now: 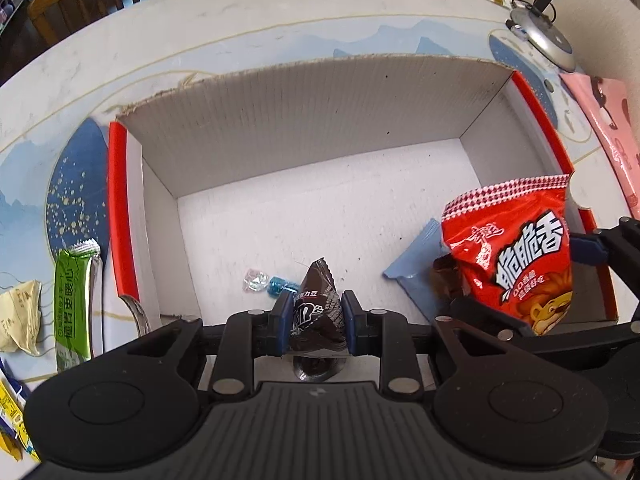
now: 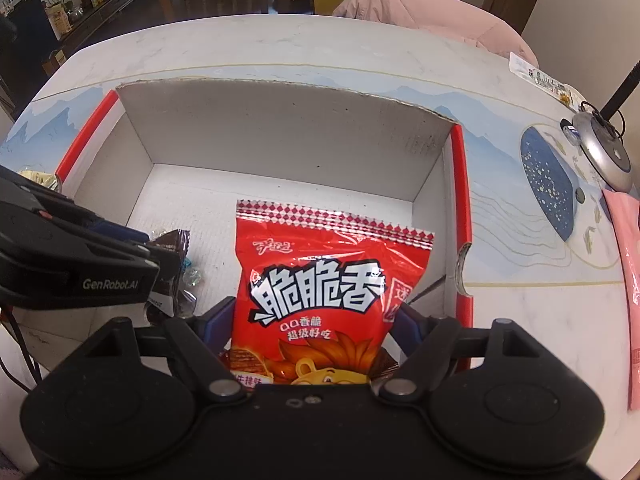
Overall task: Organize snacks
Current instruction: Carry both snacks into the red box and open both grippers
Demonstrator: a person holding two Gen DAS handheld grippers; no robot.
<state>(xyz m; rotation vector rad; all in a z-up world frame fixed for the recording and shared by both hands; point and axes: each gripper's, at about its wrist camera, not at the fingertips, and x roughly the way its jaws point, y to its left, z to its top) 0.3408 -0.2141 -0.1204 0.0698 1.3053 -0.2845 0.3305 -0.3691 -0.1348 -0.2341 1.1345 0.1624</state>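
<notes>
My left gripper (image 1: pixel 316 310) is shut on a small dark brown chocolate packet (image 1: pixel 314 280), held upright just above the floor of a white cardboard box with red edges (image 1: pixel 120 200). My right gripper (image 2: pixel 316 320) grips a red snack bag (image 2: pixel 320 280) by its sides, upright over the box's near right part. The red snack bag (image 1: pixel 512 256) also shows at the right of the left wrist view. On the box floor lie a clear-and-blue wrapped candy (image 1: pixel 266 282) and a light blue packet (image 1: pixel 416 264). The left gripper's fingers (image 2: pixel 116 256) hold the brown packet (image 2: pixel 174 256) beside the red bag.
A green snack bar (image 1: pixel 74 304) and a crumpled cream packet (image 1: pixel 22 316) lie on the table left of the box. A pink package (image 1: pixel 608 128) and a lamp base (image 1: pixel 548 40) are to the right. A white sachet (image 2: pixel 540 76) sits far right. Chairs stand beyond the table.
</notes>
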